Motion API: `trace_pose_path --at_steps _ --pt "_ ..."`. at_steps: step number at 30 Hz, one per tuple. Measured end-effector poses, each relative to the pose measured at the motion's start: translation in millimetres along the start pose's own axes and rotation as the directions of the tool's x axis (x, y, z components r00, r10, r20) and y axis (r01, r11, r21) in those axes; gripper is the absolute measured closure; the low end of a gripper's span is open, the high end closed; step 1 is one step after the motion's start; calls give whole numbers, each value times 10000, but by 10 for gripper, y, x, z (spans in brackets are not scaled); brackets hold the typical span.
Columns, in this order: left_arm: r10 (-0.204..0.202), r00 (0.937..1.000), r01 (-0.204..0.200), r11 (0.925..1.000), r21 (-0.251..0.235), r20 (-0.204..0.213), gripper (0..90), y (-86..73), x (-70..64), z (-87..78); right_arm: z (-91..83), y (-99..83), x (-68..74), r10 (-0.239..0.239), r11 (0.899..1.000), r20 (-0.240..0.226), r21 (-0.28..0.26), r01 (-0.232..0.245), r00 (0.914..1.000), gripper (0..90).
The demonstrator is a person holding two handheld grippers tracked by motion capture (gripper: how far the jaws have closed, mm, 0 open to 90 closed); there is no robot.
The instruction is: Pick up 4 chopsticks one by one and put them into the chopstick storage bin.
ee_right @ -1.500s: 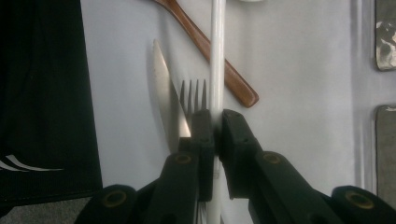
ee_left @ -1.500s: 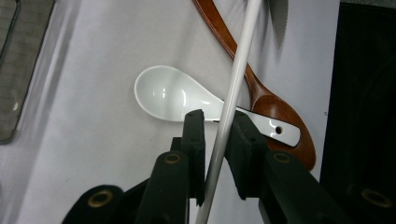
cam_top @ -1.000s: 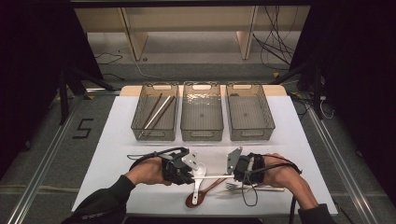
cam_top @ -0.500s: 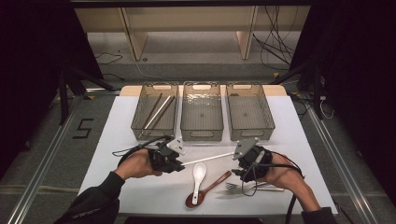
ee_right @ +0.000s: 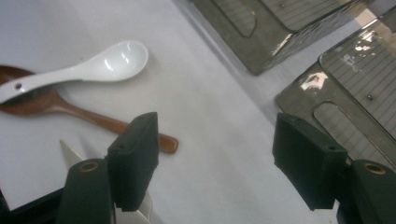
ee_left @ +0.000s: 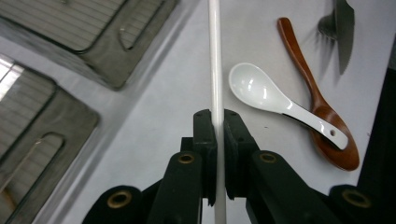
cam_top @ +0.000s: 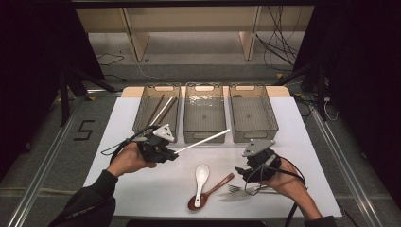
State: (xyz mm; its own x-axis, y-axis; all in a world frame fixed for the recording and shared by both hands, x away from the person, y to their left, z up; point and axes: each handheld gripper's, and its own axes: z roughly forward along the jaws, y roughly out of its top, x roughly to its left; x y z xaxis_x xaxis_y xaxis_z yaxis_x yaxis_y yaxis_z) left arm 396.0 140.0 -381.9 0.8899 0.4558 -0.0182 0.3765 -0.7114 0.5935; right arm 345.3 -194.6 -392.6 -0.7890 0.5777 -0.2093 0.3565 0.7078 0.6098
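Three grey bins sit across the upper centre of the high view; left bin (cam_top: 156,111) holds chopsticks (cam_top: 158,111), middle bin (cam_top: 204,111) and right bin (cam_top: 252,111) look bare. Left gripper (cam_top: 163,150), left of centre, is clamped on a white chopstick (cam_top: 203,141) that slants up-right toward the middle bin, lifted off the table (cam_top: 142,189). Lower centre: white spoon (cam_top: 201,177) lies across a brown wooden spoon (cam_top: 210,191), fork (cam_top: 246,189) just right. Right gripper (cam_top: 253,172), lower right, has jaws spread wide, gripping nothing.
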Motion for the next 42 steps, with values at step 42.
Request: trace_pose_path --at_steps 42 --pt "-3225 9310 3066 9451 -1131 -1710 849 -279 805 -300 -108 -249 -37 2174 9631 -286 -1563 -2192 9757 281"
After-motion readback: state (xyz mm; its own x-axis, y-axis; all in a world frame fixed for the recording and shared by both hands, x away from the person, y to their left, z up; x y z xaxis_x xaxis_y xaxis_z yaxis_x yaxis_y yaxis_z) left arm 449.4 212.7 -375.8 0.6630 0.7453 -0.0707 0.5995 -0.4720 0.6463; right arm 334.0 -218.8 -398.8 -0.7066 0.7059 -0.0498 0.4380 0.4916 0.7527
